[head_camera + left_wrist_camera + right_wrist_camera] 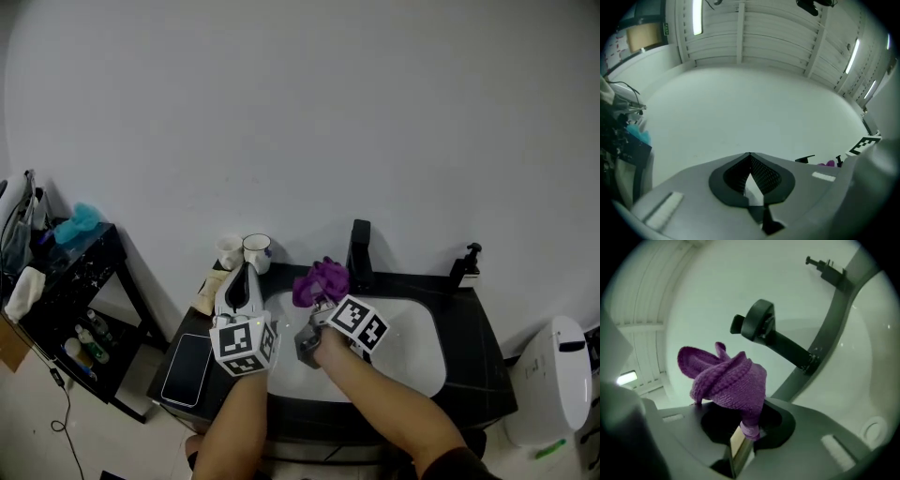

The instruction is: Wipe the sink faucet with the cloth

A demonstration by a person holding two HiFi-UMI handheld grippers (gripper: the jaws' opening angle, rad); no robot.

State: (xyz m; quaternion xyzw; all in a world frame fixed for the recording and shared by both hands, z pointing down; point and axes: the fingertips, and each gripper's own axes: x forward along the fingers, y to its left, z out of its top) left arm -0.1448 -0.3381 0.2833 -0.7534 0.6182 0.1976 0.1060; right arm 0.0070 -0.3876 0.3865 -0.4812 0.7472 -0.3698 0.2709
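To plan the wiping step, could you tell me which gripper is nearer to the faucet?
Right. The right gripper, shut on the purple cloth, sits just left of the faucet over the sink; the left gripper is farther left, by the cups.

Purple ribbed-knit cloth [726, 380], matt black faucet [758, 324], glossy white sink [411, 352].

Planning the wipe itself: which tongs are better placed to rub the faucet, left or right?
Right. The right tongs are shut on the purple cloth, close before the black faucet. The left tongs are shut and hold nothing.
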